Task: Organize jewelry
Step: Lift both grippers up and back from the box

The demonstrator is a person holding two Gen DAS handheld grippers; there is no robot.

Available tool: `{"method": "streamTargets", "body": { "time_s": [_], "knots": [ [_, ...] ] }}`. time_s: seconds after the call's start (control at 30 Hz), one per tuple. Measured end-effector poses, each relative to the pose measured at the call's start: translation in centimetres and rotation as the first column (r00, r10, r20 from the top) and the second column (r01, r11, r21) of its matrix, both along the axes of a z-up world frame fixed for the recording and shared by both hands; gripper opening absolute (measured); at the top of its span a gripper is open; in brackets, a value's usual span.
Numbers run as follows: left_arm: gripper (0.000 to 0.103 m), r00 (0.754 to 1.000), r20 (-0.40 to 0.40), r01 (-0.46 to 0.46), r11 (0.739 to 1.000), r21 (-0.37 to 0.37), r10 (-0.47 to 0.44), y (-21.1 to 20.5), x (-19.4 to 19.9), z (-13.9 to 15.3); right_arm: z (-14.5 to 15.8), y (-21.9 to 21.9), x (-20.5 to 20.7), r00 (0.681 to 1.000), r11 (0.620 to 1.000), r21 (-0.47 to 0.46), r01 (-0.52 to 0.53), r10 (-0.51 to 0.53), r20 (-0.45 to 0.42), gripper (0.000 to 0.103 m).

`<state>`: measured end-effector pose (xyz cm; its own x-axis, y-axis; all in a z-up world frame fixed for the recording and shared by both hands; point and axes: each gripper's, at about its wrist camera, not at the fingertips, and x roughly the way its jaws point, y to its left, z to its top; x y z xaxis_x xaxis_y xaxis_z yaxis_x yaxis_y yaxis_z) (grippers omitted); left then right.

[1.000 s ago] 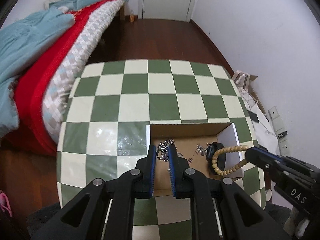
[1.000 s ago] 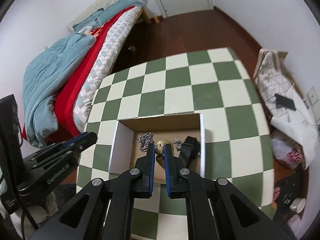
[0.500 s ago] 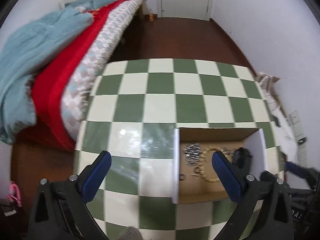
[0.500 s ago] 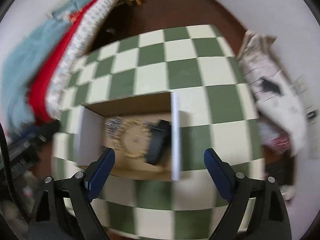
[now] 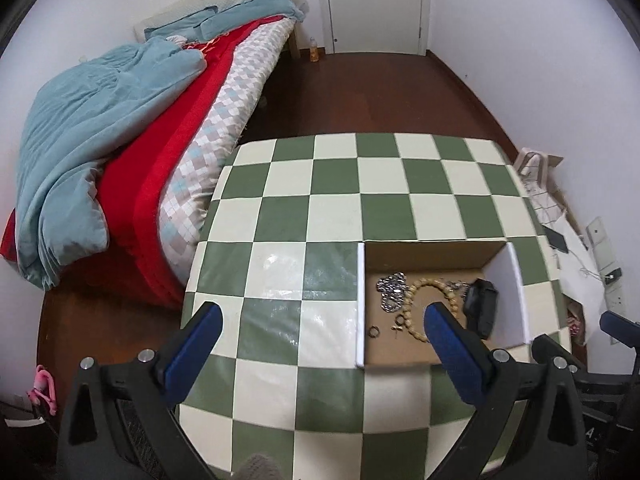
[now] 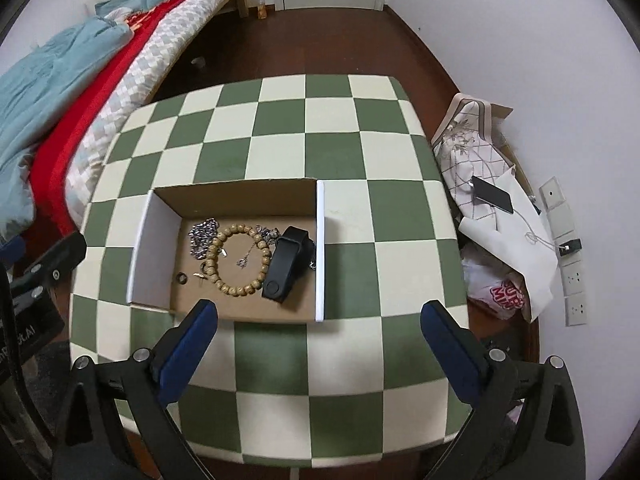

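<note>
now both tongs, left [image 5: 320,330] and right [image 6: 318,326], hang spread wide and empty above the checkered table [image 6: 280,140], with the jewelry gathered in the cardboard box [image 6: 236,196] just ahead of them, apparently sorted.

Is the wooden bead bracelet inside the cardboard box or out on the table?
Inside. The bead bracelet lies flat on the floor of the open cardboard box, between a silver chain and a black band.
</note>
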<state>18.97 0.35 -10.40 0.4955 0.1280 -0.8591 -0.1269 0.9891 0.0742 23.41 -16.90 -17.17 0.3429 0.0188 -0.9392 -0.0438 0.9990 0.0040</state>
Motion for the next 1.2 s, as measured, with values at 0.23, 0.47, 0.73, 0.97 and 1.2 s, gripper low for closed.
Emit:
{"method": "streamTargets", "body": {
  "time_s": [0.23, 0.47, 0.73, 0.97, 1.2],
  "knots": [
    [0.103, 0.997, 0.072, 0.024, 0.999, -0.029, -0.022, -0.3, -3.3, 5.4, 5.6, -0.5, -3.3, 0.997, 1.0, 0.0, 0.0, 0.0, 0.075, 0.102],
    [0.103, 0.994, 0.107, 0.035, 0.997, -0.064, -0.028, -0.2, -6.0, 9.4, 11.4, -0.9, -6.6, 0.988, 1.0, -0.009, -0.014, 0.015, 0.156, 0.102],
    [0.103, 0.994, 0.109, 0.043, 0.995, -0.086, -0.034, -0.4, -8.5, 12.3, 15.8, -1.7, -9.2, 0.982, 1.0, -0.008, -0.009, 0.01, 0.188, 0.102],
    [0.103, 0.995, 0.09, 0.047, 0.995, -0.09, -0.039, -0.7, -9.8, 14.4, 18.2, -1.9, -10.3, 0.986, 1.0, -0.006, -0.015, 0.015, 0.167, 0.102],
    [0.103, 0.996, 0.09, 0.028, 0.998, -0.064, -0.022, -0.8, -10.0, 15.8, 20.4, -1.8, -10.6, 0.981, 1.0, -0.015, -0.023, 0.026, 0.19, 0.103]
  ]
}}
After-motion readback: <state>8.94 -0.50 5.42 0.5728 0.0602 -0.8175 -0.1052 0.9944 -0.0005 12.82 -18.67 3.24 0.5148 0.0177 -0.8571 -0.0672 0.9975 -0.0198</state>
